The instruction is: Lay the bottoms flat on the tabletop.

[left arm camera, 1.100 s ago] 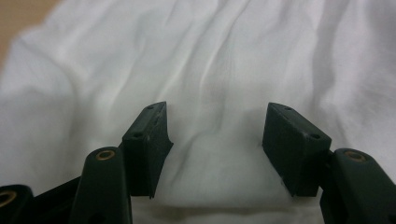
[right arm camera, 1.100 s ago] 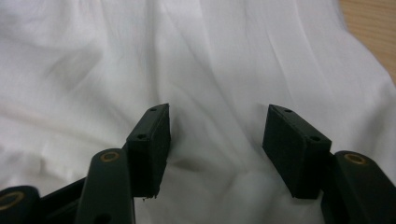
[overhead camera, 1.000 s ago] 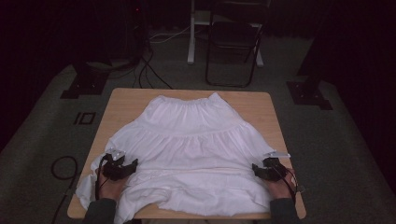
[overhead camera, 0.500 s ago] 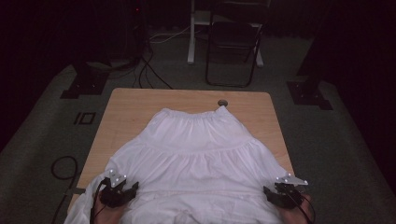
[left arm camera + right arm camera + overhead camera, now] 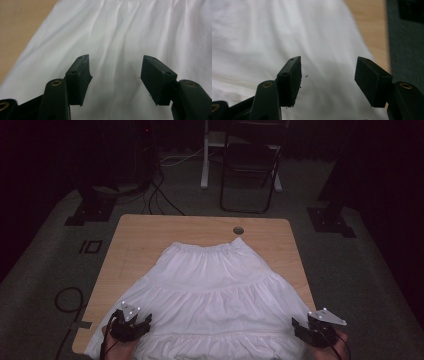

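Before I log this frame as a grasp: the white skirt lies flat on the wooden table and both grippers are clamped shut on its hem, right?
Not quite. The white skirt does lie flat on the wooden table, but the left gripper and right gripper stand open above the cloth, nothing pinched, as each gripper view shows.

Dragged toward the near edge since a second ago: the white tiered cotton skirt (image 5: pixel 212 295), its waistband now well short of the far edge of the light wooden table (image 5: pixel 140 237); uncovered there, a small round grommet hole (image 5: pixel 238 230); drawn back and outward to the hem corners, left gripper (image 5: pixel 131 326) and right gripper (image 5: pixel 312 330); jaws of both just opened wider, nothing pinched between them.
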### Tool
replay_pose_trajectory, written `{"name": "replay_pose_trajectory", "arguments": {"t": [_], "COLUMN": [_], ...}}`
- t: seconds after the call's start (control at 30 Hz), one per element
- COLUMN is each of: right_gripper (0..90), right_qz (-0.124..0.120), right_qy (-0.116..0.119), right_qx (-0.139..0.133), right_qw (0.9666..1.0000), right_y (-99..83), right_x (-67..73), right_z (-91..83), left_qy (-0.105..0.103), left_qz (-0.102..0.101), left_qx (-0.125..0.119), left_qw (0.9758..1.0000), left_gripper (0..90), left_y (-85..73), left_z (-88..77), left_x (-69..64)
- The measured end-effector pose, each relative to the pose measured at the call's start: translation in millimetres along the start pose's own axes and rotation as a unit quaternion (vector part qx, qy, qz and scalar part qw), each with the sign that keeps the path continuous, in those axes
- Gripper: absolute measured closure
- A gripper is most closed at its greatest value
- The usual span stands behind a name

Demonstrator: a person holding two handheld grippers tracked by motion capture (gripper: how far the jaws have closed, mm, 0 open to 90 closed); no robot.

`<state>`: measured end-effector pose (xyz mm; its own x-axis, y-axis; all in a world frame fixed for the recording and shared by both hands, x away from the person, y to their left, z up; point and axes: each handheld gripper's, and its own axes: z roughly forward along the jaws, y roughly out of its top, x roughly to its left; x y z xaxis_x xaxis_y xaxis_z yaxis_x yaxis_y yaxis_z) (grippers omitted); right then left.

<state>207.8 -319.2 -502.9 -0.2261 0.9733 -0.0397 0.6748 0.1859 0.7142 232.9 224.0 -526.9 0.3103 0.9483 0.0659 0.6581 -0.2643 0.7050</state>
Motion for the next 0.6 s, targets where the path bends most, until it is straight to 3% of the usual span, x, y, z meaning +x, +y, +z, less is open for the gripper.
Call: {"name": "replay_pose_trajectory", "arguments": {"t": [0.13,0.23,0.33,0.4,0.6], "right_gripper": [38.1,38.1,38.1,38.1,42.3], "right_qz": [-0.027,-0.021,-0.019,-0.017,0.0], "right_qy": [0.026,0.044,0.043,0.034,0.03], "right_qx": [0.014,0.021,0.038,0.054,0.048], "right_qw": [0.9992,0.9986,0.9982,0.9978,0.9984], "right_y": [7.7,11.3,12.9,8.5,-4.4], "right_x": [14.0,19.0,22.4,21.6,13.4], "right_z": [21.5,36.0,49.2,53.3,44.5], "left_qy": [-0.003,-0.007,-0.013,-0.019,-0.016], "left_qz": [-0.003,-0.006,-0.007,-0.017,-0.021], "left_qx": [0.003,-0.001,-0.006,-0.022,-0.024], "left_qw": [1.0,1.0,0.9999,0.9994,0.9994], "left_gripper": [40.0,38.2,36.5,35.5,36.0], "left_y": [15.9,26.6,29.3,27.9,27.5], "left_z": [24.3,39.0,51.8,55.4,56.3], "left_x": [1.6,0.7,-1.2,0.3,8.3]}}
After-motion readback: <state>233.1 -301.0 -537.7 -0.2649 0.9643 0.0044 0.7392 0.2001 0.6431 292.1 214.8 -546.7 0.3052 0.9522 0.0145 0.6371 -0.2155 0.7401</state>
